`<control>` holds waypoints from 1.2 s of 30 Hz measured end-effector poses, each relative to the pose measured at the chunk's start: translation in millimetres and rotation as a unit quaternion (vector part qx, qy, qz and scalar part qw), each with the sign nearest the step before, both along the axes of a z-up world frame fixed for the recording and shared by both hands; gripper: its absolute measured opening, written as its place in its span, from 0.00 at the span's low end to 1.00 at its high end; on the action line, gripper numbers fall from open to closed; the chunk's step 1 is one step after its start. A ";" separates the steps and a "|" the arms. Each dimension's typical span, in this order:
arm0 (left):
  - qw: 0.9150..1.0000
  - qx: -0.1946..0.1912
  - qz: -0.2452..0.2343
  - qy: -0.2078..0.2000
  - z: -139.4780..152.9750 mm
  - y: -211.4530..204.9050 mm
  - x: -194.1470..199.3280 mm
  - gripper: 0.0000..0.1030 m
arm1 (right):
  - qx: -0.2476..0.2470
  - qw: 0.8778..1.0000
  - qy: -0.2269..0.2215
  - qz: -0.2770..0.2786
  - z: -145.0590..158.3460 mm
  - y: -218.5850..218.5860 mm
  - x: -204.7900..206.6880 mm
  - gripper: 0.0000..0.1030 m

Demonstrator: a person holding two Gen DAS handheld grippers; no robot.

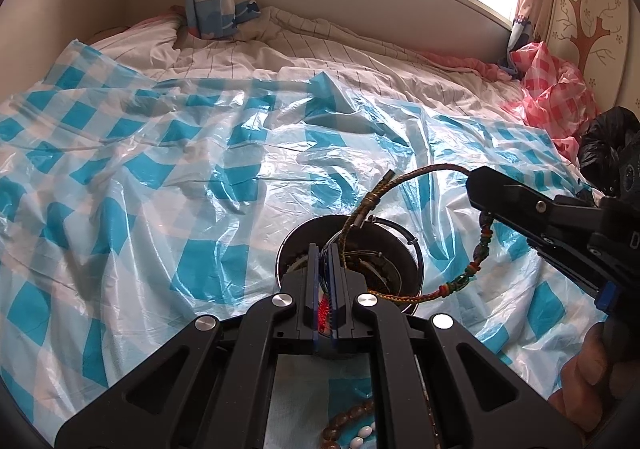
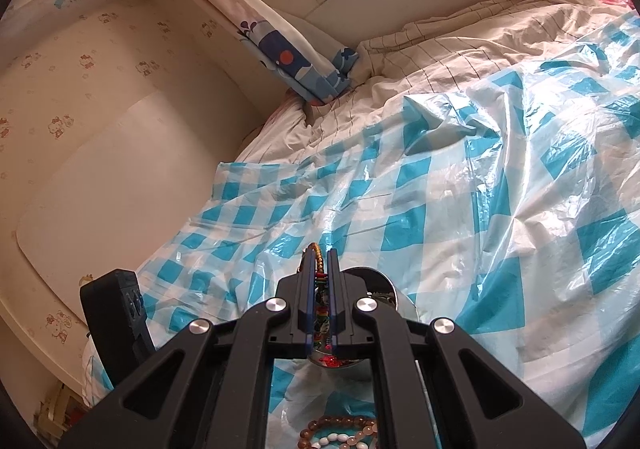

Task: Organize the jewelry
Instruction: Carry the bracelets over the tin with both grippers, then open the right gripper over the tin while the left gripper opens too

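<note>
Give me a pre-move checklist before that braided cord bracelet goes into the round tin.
1. Right gripper shut on the multicoloured braided cord bracelet: ok.
2. Left gripper shut on something red; whether it also pinches the bracelet: cannot tell.
3. Dark round metal tin upright and open on the blue-checked plastic sheet: ok.
4. Bracelet inside the tin: not ok; its loop arches above the rim and hangs outside.
5. Room in the tin: cannot tell; thin wire bangles already lie in it.
6. Brown and white bead bracelets on the sheet, apart from the tin: ok.
</note>
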State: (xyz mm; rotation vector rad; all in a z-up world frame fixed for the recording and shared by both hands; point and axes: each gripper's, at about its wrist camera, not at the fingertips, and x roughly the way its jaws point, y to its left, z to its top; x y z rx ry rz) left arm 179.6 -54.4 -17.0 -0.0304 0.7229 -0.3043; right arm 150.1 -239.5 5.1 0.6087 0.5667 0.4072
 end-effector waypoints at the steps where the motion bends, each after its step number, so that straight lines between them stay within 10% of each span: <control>1: 1.000 0.000 0.000 0.001 -1.0 -0.4 0.4 0.03 | -0.001 1.000 0.002 0.000 -0.9 0.6 1.1 0.06; 29: 1.000 0.003 0.009 0.027 -9.1 5.6 9.5 0.05 | -0.038 0.996 0.082 0.008 -38.1 19.5 32.9 0.06; 36: 1.000 0.004 0.025 0.016 -3.2 11.9 8.3 0.05 | -0.078 0.993 0.091 -0.001 -41.4 25.8 33.9 0.27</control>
